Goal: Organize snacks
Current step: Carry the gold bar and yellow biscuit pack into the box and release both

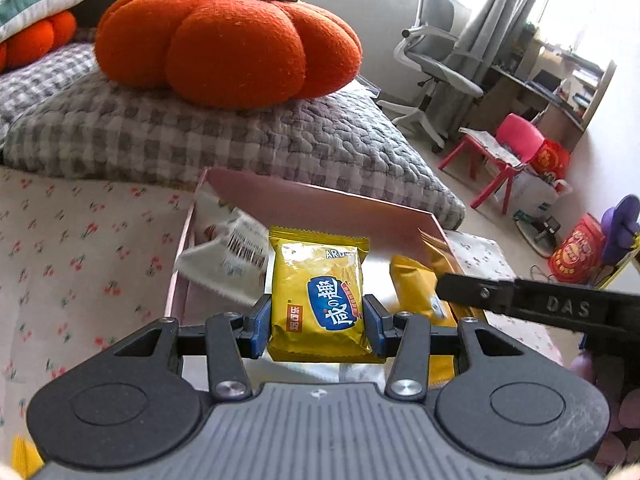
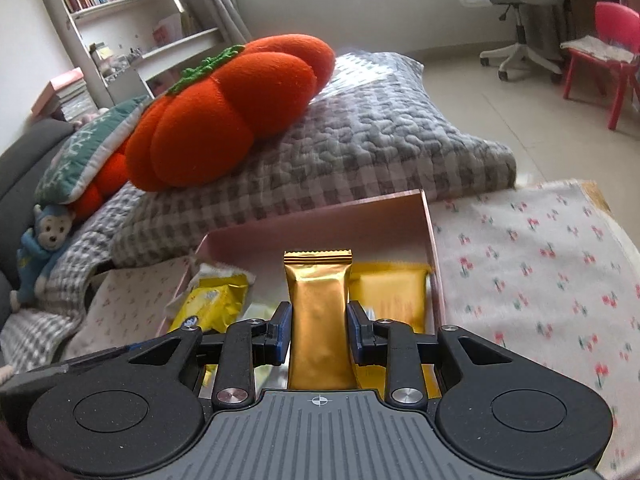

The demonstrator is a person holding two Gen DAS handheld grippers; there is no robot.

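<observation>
The left gripper [image 1: 318,320] is clamped on a yellow biscuit packet [image 1: 318,292], its blue pads pressing both sides, above the pink box [image 1: 320,204]. The right gripper [image 2: 319,330] is clamped on a gold snack bar [image 2: 319,320] over the box's right end, beside a yellow packet [image 2: 394,296]. Beyond lies an orange pumpkin cushion [image 1: 228,44].

cherry-print cloth [image 2: 540,280], pink box [image 2: 320,222] on it, checked quilt [image 2: 380,148] beside
</observation>
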